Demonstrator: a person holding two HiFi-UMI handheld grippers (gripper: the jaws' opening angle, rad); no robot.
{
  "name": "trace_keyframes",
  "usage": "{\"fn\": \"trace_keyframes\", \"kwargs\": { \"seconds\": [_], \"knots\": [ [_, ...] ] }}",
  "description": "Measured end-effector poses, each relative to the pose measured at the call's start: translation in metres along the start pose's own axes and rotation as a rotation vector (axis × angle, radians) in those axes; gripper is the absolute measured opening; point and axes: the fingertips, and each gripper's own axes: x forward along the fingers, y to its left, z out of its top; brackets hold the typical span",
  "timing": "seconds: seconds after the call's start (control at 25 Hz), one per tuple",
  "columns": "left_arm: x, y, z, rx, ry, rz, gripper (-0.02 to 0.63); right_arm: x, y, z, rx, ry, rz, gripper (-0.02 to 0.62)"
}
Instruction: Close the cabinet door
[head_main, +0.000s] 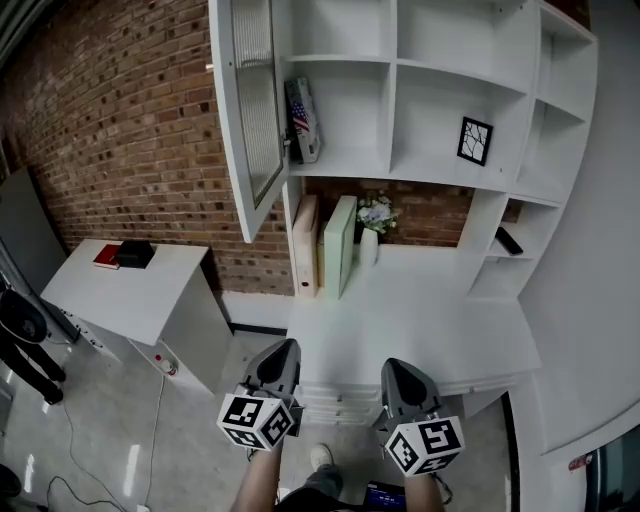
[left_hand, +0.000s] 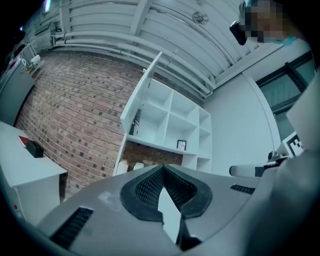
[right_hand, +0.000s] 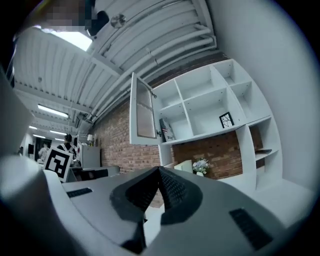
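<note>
A white cabinet door (head_main: 250, 110) with a ribbed glass panel stands swung open at the upper left of a white shelf unit (head_main: 440, 90). It also shows in the left gripper view (left_hand: 142, 92) and the right gripper view (right_hand: 142, 112). Both grippers hang low in front of the desk, far below the door and touching nothing. The left gripper (head_main: 288, 347) is shut and empty, its jaws meeting at the tips (left_hand: 162, 167). The right gripper (head_main: 392, 366) is likewise shut and empty (right_hand: 159, 170).
A white desk (head_main: 430, 320) under the shelves carries upright folders (head_main: 305, 245) and a small flower vase (head_main: 372, 225). A framed picture (head_main: 474, 140) and a flag-printed book (head_main: 302, 120) sit on shelves. A low white side cabinet (head_main: 130, 295) stands left by the brick wall (head_main: 120, 130).
</note>
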Motion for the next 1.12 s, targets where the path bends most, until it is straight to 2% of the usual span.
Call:
{"fn": "trace_keyframes", "kwargs": {
  "seconds": [0.2,0.36,0.6,1.12],
  "knots": [
    [0.085,0.041,0.000,-0.008,0.003,-0.023,0.014,0.083,-0.051,0.000,-0.072,0.052,-0.108,0.003],
    [0.137,0.080,0.005,-0.003,-0.017,-0.021,0.013,0.143,-0.074,0.004,-0.058,0.051,-0.124,0.003],
    [0.185,0.123,0.015,0.020,-0.097,-0.008,0.014,0.209,-0.093,-0.005,-0.063,0.074,-0.139,0.003],
    [0.213,0.144,0.034,0.025,-0.230,-0.002,0.014,0.239,-0.109,-0.016,-0.087,0.111,-0.162,0.003]
  ]
}}
